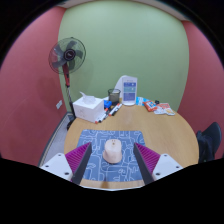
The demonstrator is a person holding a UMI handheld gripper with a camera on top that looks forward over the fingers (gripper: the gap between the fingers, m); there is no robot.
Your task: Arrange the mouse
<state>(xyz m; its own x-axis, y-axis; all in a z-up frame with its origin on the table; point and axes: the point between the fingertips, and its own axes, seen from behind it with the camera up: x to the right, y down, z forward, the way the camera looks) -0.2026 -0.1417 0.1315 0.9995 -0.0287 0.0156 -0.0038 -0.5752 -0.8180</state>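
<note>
The gripper is released — its pink pads spread wide, with the pale mouse resting between them, gaps either side, on a blue patterned mat. Far left, a fan stands beside the wooden table.

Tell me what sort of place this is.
Probably a small office or lab corner: a round wooden table with a mouse on a patterned mat, between the open gripper fingers, and a standing fan by the painted walls.
</note>
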